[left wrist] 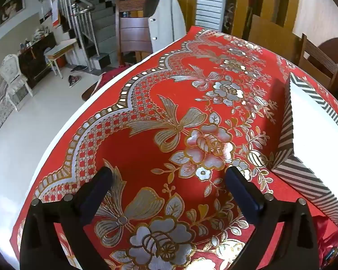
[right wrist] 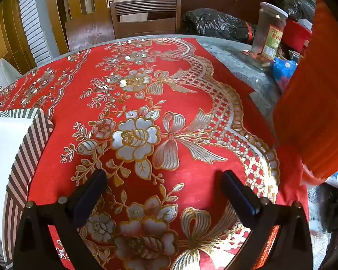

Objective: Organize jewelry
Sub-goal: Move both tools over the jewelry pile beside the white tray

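Observation:
A box with black-and-white striped sides and a white inside (left wrist: 308, 121) sits on the red floral tablecloth (left wrist: 146, 90), to the right of my left gripper (left wrist: 169, 175). The same box (right wrist: 13, 148) lies to the left of my right gripper (right wrist: 164, 177). Both grippers are open and empty, hovering above the cloth (right wrist: 146, 78). No jewelry shows in either view.
A red bag or cloth (right wrist: 315, 103) rises at the right. A glass jar (right wrist: 269, 36), a blue packet (right wrist: 284, 69) and black plastic bags (right wrist: 214, 24) stand at the back right. Wooden chairs (left wrist: 133, 33) ring the table. The table's left edge (left wrist: 63, 130) drops to the floor.

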Demonstrator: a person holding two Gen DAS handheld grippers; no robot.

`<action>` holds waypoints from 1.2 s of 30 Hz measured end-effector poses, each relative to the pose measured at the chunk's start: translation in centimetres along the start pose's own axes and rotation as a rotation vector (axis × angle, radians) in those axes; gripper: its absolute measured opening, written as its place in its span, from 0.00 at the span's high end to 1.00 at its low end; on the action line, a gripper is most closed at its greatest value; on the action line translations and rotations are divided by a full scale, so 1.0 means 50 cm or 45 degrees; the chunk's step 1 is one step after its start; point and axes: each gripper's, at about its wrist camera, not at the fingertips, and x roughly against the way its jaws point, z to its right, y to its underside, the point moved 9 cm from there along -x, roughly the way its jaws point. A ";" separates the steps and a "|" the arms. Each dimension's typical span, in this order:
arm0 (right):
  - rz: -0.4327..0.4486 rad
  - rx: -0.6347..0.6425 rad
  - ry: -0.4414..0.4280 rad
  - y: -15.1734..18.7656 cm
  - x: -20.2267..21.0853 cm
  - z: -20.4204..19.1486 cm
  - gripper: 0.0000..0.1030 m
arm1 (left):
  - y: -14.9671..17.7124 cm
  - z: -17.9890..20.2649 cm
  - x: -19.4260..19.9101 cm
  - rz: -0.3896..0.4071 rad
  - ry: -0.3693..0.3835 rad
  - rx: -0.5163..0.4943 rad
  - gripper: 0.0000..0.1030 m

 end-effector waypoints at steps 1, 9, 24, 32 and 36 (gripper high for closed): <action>-0.001 0.000 -0.001 0.000 0.000 0.000 0.00 | 0.000 -0.002 0.000 0.000 0.000 0.005 0.06; 0.001 -0.007 -0.005 0.001 0.002 0.004 0.00 | 0.036 0.006 0.049 -0.026 0.010 -0.053 0.23; 0.110 0.068 -0.229 0.121 0.306 -0.132 0.04 | 0.089 0.107 0.243 0.124 0.101 -0.188 0.35; 0.166 0.165 -0.398 0.205 0.413 -0.287 0.04 | 0.130 0.177 0.316 0.153 0.181 -0.252 0.35; 0.179 0.226 -0.373 0.236 0.433 -0.323 0.04 | 0.143 0.188 0.335 0.164 0.184 -0.274 0.35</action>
